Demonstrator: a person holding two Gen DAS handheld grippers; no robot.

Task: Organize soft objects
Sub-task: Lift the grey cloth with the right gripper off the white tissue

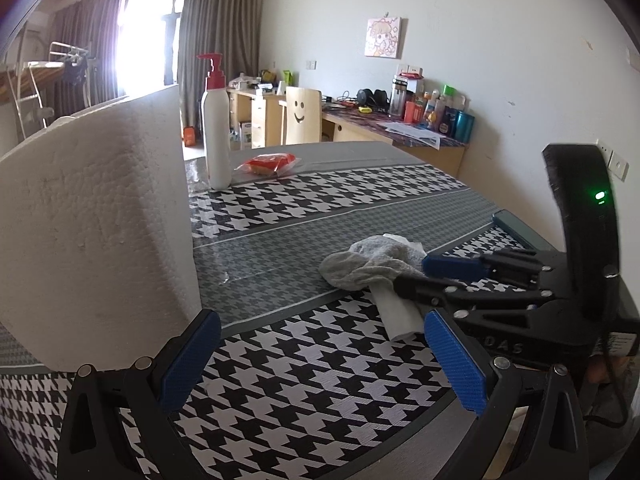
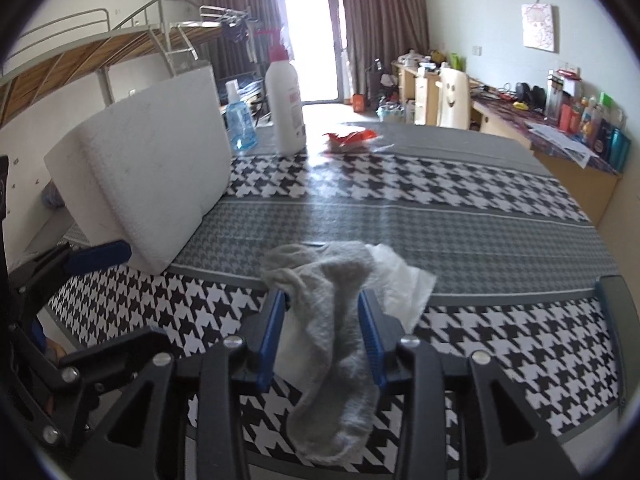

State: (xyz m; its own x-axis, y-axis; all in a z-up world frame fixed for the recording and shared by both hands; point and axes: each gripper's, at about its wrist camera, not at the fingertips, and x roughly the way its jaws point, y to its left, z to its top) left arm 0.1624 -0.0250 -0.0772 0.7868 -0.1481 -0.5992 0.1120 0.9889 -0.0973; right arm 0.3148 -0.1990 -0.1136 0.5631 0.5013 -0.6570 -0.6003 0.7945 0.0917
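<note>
Right wrist view looks down on a grey sock lying across the houndstooth tablecloth, draped between the blue pads of the right gripper. Those jaws stand partly apart with the sock in the gap, and the pads flank the fabric rather than squeeze it (the sock lies slack on the cloth). A white tissue lies under and just beside the sock, on its right. Beyond the sock to the left stands a white foam box; farther behind it are a white pump bottle, a blue spray bottle and a red packet. In the left wrist view the left gripper is spread wide with nothing between its pads, well left of the sock.
</note>
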